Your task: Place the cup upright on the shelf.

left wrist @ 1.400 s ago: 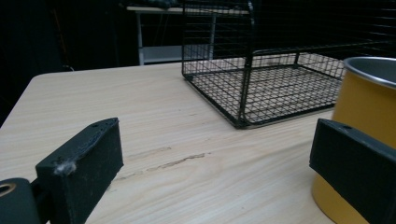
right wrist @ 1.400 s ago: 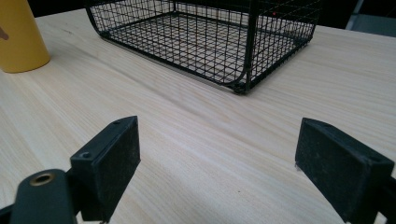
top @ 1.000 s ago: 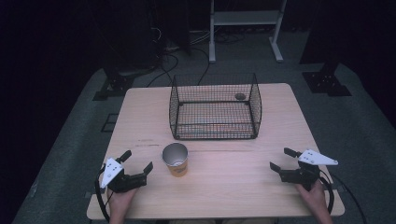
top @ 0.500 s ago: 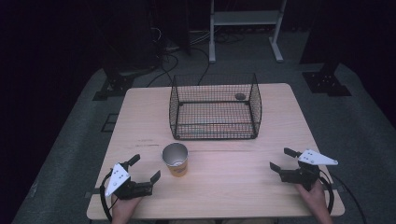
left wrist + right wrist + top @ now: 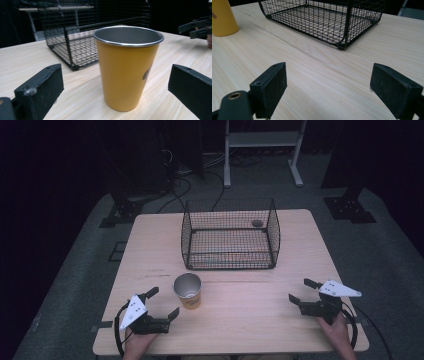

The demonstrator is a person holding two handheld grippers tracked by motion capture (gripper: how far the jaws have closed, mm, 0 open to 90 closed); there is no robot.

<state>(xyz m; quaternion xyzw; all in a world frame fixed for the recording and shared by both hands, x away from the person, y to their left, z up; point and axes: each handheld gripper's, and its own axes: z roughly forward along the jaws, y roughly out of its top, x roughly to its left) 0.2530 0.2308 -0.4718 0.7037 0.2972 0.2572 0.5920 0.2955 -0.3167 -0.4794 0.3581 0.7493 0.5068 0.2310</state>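
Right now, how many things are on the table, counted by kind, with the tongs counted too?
Cup: 1, yellow with a metal rim
Wire basket: 1, black
Tongs: 2, left tongs and right tongs, both open
Total: 4

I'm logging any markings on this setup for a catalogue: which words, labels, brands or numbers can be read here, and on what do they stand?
No text can be read in these pictures.
Yellow cup: a dark mark at its right edge in the left gripper view, cut off by the curve, not legible.
Wire basket: no label; a small dark round thing by its far right corner, too small to tell.
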